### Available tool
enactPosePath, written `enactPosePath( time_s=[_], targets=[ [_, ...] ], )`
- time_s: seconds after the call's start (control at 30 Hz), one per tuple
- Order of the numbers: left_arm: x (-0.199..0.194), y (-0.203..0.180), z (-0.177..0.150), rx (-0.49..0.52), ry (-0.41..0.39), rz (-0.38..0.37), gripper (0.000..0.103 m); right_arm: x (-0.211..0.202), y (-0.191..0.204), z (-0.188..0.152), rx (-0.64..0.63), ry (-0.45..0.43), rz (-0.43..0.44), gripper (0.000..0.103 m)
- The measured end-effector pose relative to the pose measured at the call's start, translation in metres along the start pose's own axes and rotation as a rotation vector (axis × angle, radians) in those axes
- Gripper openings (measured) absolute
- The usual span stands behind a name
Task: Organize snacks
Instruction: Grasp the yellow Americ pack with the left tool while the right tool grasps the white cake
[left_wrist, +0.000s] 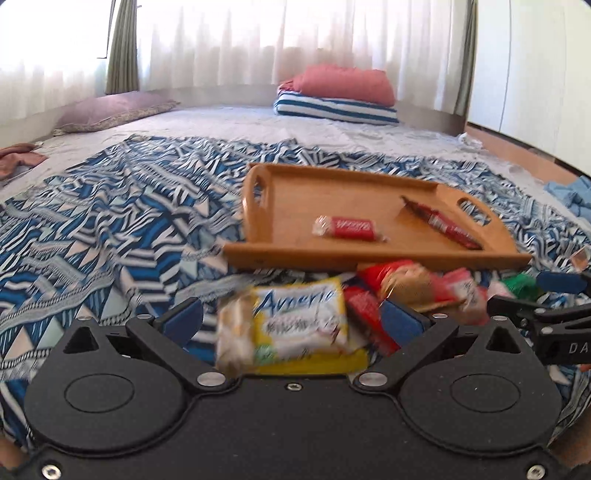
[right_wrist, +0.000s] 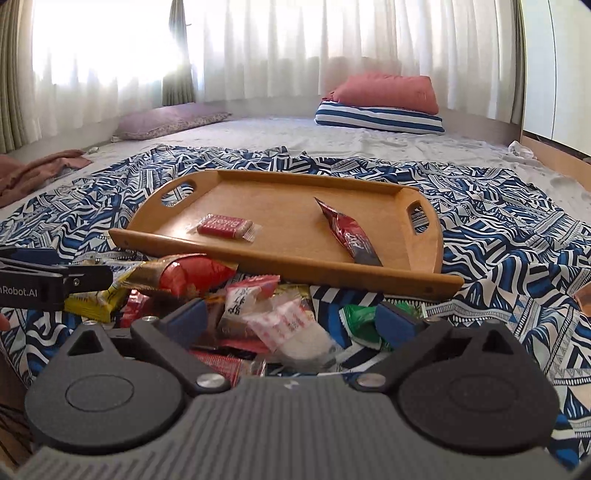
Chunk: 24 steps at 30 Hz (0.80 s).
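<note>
Both claws spread wide over a heap of snacks on the bed, in front of a wooden tray.

The left claw (left_wrist: 291, 325) stands open with a blurred yellow-and-white packet (left_wrist: 291, 328) between its fingers, not gripped; the print reads "Ameri…" before blur cuts it off, and the line beneath is illegible. The right claw (right_wrist: 291, 325) is likewise open above the snack pile (right_wrist: 258, 314), where a white-and-red wrapper (right_wrist: 288, 328) and a green wrapper (right_wrist: 360, 325) lie between its pads, their markings too small to read. The pile's near edge is hidden behind each claw's body. On the wooden tray (right_wrist: 207, 251) lie a small red bar (right_wrist: 224, 225) and a dark red sachet (right_wrist: 347, 236), lettering unreadable. The left claw's housing shows "nRobot.AI", cropped.
</note>
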<state>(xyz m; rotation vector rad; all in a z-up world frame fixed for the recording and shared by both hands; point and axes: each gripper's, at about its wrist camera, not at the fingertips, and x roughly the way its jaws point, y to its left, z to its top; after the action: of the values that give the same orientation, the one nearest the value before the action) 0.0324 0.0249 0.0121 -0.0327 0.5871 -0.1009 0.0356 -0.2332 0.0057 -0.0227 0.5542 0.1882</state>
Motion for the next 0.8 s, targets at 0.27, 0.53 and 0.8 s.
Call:
enactPosePath(
  time_s=[0.27,0.53,0.8],
  targets=[
    [-0.006,0.011,-0.009,-0.068,-0.007,0.020,0.091,0.001,-0.001,-0.010,0.033,0.009,-0.011,0.099],
    [-0.018,0.003,-0.013,-0.073,0.002,-0.065,0.063,-0.003,0.002,-0.011,0.048,0.003,0.012,0.072],
    [-0.005,-0.001,-0.007,-0.067,0.028,-0.027,0.071,0.002,0.001,-0.009,0.052,0.012,-0.001,0.056]
  ],
)
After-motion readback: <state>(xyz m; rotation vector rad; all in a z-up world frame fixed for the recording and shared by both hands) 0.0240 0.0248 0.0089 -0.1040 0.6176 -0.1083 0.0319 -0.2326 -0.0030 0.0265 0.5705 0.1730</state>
